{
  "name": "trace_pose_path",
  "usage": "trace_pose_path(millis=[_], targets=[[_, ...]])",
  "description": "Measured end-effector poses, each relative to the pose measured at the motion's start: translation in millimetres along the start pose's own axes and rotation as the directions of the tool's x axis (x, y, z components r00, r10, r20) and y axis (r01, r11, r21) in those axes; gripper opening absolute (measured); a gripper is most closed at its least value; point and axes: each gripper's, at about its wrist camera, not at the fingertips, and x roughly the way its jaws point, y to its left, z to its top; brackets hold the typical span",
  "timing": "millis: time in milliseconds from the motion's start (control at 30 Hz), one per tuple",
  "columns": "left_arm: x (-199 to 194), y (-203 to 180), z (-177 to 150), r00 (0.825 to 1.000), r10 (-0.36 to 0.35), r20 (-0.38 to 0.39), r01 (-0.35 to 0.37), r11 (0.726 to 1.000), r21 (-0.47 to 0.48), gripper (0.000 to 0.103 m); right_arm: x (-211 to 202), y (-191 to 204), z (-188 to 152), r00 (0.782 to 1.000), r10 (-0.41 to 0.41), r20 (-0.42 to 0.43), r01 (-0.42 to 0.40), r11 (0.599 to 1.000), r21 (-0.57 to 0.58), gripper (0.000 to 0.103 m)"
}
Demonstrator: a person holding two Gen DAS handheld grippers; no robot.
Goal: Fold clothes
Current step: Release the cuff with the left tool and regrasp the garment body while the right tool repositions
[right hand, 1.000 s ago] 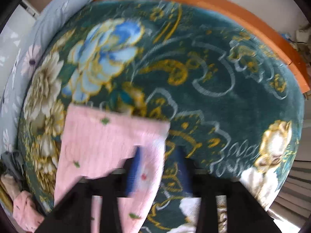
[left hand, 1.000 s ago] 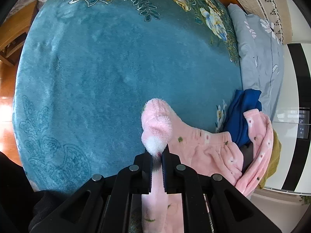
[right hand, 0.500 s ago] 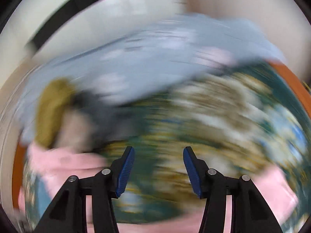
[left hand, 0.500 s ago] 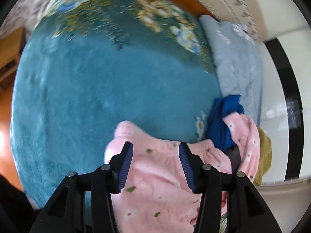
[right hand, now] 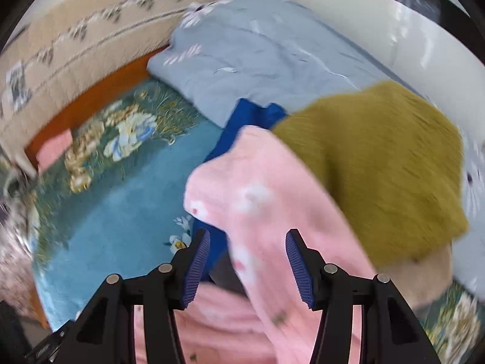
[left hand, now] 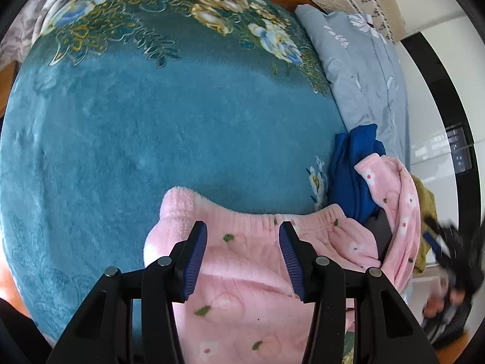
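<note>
My left gripper (left hand: 242, 261) is spread wide and holds nothing, poised over the pink fleece pants (left hand: 242, 276) lying on the teal floral blanket (left hand: 151, 127) of the bed. Their elastic waistband (left hand: 272, 217) runs left to right across my view; the rest of the garment falls toward me, out of frame. My right gripper (right hand: 245, 268) is equally wide open and empty, above a heap just right of the pants: a pink flowered garment (right hand: 263, 212), a blue garment (right hand: 251, 115), a mustard knit (right hand: 379, 157). A grey-blue quilt (right hand: 266, 51) lies beyond.
</note>
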Motion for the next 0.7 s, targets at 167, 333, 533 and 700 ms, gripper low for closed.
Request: trace_pose_path(millis=[167, 333, 533, 700], targets=[[9, -1, 1, 1.0, 0.015, -0.006, -0.014, 1.0, 0.012, 0.05, 43, 14, 3, 0.979, -0.191, -0.076, 0.185, 0.979, -0.081, 0.049], [13, 5, 3, 1.0, 0.007, -0.018, -0.007, 1.0, -0.017, 0.05, 28, -19, 2, 0.982, -0.159, -0.099, 0.163, 0.986, 0.033, 0.009], [12, 5, 3, 1.0, -0.008, -0.027, 0.007, 1.0, -0.019, 0.05, -88, -127, -23, 0.996, -0.049, 0.074, 0.025, 0.955, 0.297, 0.009], [6, 3, 1, 0.999, -0.031, -0.028, 0.03, 0.999, -0.023, 0.05, -175, -241, -116, 0.977, -0.168, 0.135, 0.066, 0.829, 0.555, 0.009]])
